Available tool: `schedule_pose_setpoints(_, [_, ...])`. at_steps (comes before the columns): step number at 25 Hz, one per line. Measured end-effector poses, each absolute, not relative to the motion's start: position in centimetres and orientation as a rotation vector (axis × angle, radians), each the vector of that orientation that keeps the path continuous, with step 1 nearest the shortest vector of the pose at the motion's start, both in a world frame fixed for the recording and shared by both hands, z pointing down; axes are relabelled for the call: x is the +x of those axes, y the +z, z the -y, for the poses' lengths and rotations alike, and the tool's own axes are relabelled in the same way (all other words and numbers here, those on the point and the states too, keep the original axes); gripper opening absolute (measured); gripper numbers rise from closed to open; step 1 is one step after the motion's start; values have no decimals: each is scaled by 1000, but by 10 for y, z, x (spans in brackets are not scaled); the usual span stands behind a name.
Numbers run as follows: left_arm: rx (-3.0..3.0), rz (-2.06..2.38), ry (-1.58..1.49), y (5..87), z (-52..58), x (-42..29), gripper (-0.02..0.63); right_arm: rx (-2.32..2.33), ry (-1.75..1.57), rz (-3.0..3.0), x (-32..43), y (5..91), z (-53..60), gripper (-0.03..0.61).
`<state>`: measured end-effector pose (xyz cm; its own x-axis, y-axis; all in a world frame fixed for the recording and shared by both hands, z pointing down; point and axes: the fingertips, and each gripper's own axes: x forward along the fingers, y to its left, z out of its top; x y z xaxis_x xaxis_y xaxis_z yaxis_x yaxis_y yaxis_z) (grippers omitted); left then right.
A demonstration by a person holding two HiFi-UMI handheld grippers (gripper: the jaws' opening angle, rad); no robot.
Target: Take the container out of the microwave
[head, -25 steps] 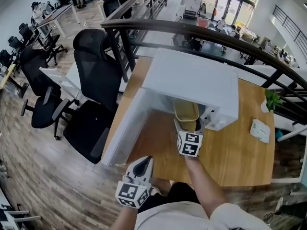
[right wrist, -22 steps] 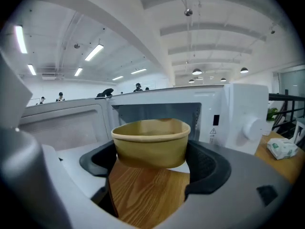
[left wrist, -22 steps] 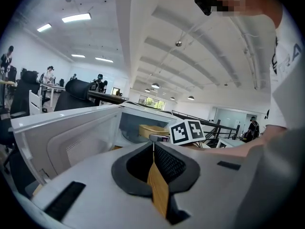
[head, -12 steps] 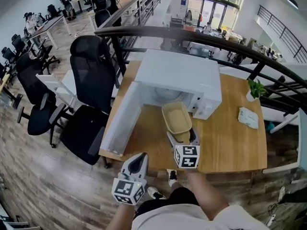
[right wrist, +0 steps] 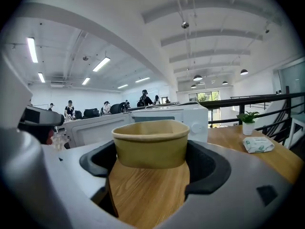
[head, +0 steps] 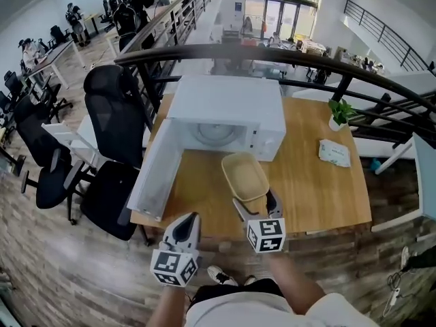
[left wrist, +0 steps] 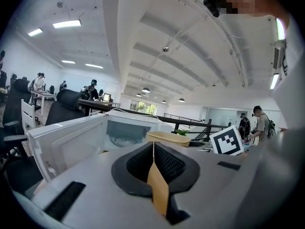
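Nearest us, our left gripper (head: pixel 190 219) is clenched, empty. Our right gripper (head: pixel 255 201) grasps the container (head: pixel 245 176) by its near end, outside and in front of the microwave (head: pixel 225 107). Risk: this one-ended hold may let it tilt and slip onto the table (head: pixel 321 191).

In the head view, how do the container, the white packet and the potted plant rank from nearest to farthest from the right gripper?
1. container: held between the jaws of the right gripper, just ahead of it.
2. white packet: lying on the table, off to the right.
3. potted plant: at the table's far right edge, beyond the packet.
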<state>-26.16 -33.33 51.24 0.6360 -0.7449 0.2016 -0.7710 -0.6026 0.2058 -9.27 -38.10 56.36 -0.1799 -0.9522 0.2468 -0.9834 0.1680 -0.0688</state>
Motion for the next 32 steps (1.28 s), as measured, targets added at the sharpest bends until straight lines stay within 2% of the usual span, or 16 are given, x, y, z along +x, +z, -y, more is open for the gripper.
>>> schedule_pose_setpoints(17, [2646, 1238, 116, 484, 244, -193, 37, 2022, 225, 2280, 13, 509, 254, 479])
schedule_pose_setpoints(32, [2653, 1222, 113, 482, 170, -183, 37, 2003, 183, 2325, 25, 489, 170, 479])
